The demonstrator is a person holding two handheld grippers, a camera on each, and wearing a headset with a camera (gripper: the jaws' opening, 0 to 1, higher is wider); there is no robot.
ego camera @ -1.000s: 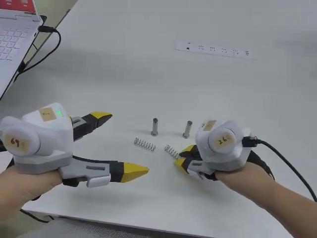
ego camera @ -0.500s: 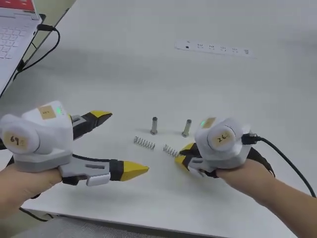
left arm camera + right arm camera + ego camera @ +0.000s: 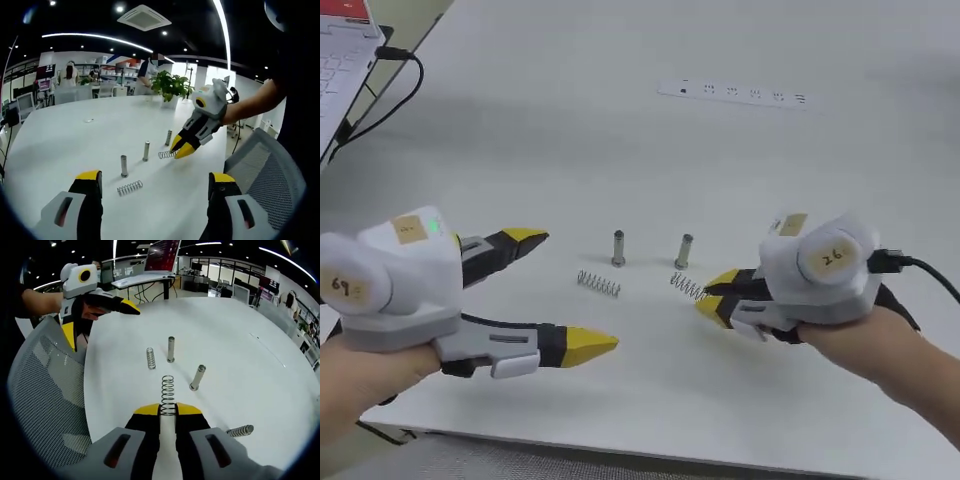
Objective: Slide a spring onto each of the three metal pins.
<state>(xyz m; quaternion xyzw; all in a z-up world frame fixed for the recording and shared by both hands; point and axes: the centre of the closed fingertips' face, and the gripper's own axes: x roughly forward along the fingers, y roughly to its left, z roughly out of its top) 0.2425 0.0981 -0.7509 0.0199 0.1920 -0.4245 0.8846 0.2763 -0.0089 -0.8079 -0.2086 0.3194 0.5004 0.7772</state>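
While right gripper (image 3: 168, 411) pinches spring (image 3: 168, 388) by its near end, nearest pin (image 3: 197, 377) stands at one o'clock of the jaws; align coil bore over pin top, then lower. Left gripper (image 3: 155, 176) spread, empty.

Right tongs (image 3: 713, 295) have carried the spring (image 3: 687, 286) toward a pin (image 3: 684, 250).

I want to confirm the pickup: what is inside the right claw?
The right claw pinches one end of a spring; the rest sticks out ahead of it. How far the spring reaches in is hidden by the claw itself.
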